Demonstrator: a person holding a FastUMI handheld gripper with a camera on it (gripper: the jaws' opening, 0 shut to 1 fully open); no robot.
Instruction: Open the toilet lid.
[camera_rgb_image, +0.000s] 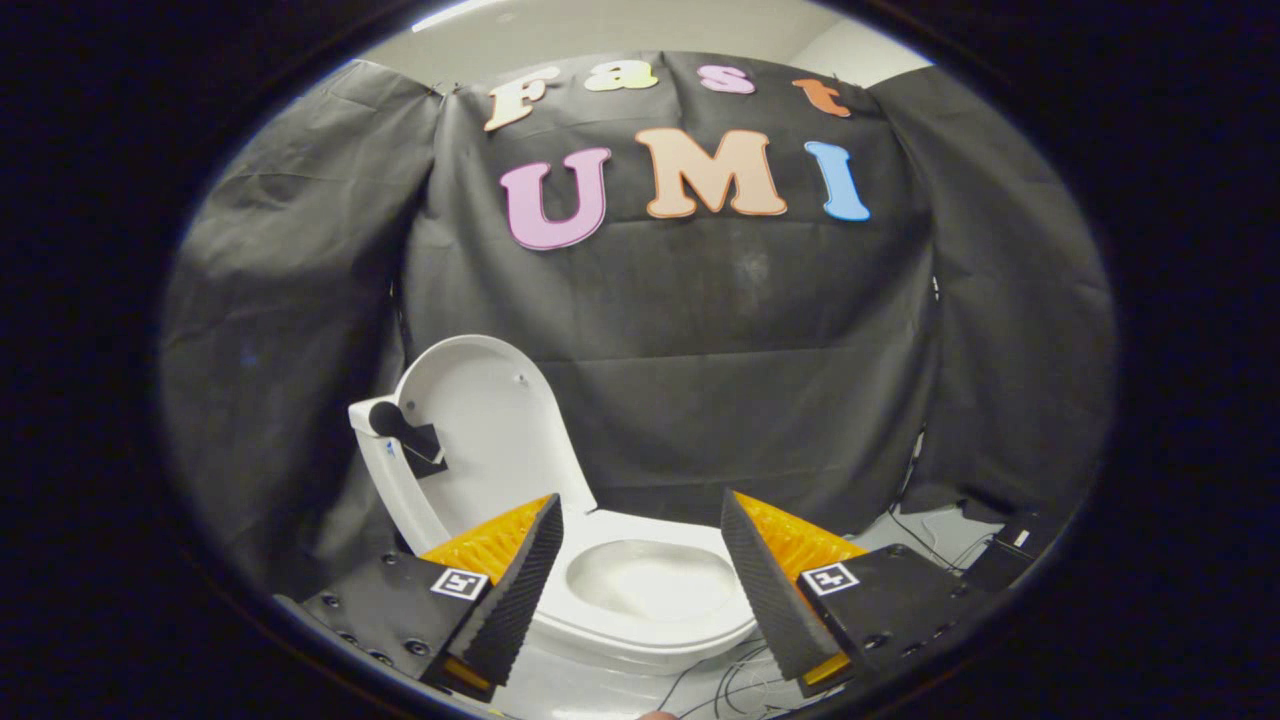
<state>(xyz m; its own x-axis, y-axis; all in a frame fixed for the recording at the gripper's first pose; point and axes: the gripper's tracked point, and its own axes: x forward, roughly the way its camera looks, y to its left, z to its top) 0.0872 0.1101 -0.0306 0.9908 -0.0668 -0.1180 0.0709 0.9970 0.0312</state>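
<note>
Gripper view looks forward onto the black cloth wall (700, 330) of the booth, which hangs in creased folds across the whole background and reaches down behind the toilet. Above the cloth a strip of pale ceiling (620, 30) shows.

Next in size is the white toilet (650, 620), standing on a pale floor (590, 690) just ahead of the fingers. Its lid (490, 430) is already raised: it stands upright, leaning back toward the cloth, with its smooth inner face turned to the camera. The lid rises beyond the left finger, and its lower edge is hidden behind that finger. A white side part (400, 490) of the toilet runs down beside the lid, with a black fitting (410, 432) mounted near its top. The seat ring (690, 625) lies flat on the bowl, and the open bowl (650, 580) shows between the two fingers.

The hand-held gripper (640, 570) is spread wide, its fingers well apart and pinching nothing; neither finger touches the toilet as far as can be seen. Each finger has a black ribbed pad facing inward, an orange body behind it and a black plate carrying a small square marker, on the left finger (510, 590) and on the right finger (770, 590) alike.

Thin dark cables (730, 680) trail over the floor in front of the bowl, and more cables (930, 545) run along the foot of the cloth to a small dark box (1010, 545) beyond the right finger.
</note>
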